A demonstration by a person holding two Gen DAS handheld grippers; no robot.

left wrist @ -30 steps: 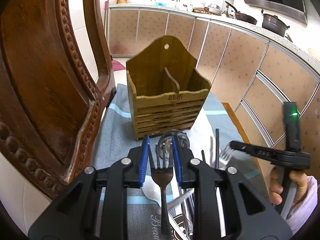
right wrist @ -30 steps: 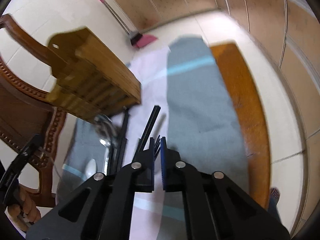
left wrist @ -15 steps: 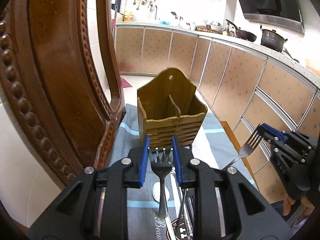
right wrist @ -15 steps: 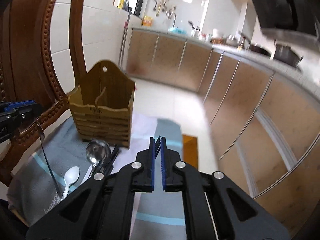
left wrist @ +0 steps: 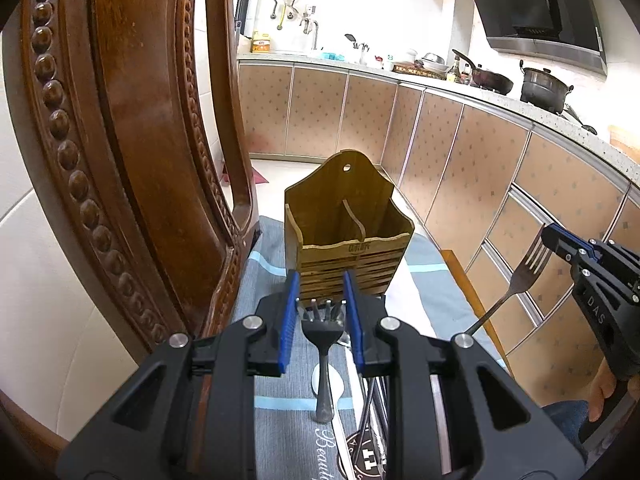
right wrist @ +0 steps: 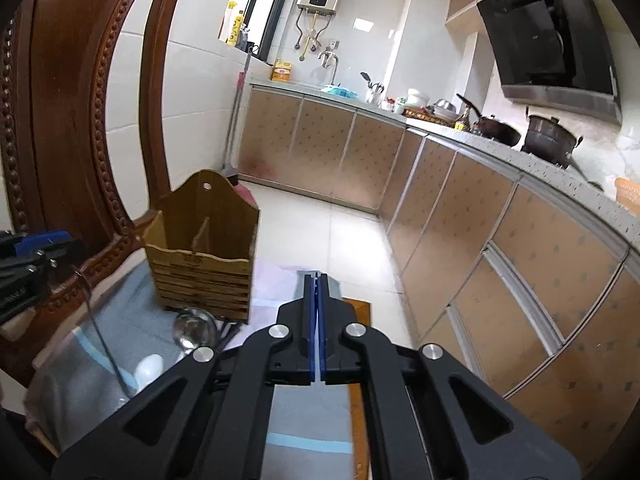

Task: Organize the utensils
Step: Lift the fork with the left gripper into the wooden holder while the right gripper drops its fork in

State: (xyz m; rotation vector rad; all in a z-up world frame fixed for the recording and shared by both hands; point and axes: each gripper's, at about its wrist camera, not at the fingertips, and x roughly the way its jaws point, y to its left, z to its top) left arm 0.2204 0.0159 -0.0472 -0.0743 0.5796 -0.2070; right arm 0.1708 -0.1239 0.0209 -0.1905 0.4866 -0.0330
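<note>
Readable text, left wrist view:
- "DAS" in white letters on the black body of the right gripper (left wrist: 548, 240), far right.
- Script "Beau…", cut off, white on the grey cloth (left wrist: 280, 420) at the near edge.
- Round dark badge (left wrist: 366, 458) on the cloth, near edge, white block "TT" with a ring of small letters, not legible.
- Stamped mark on the front top slat of the wooden utensil holder (left wrist: 352, 256); characters too small to read.

Right wrist view: same stamp on the holder, blurred. Yellow carton (right wrist: 282, 70) by the far tap: print illegible.
</note>
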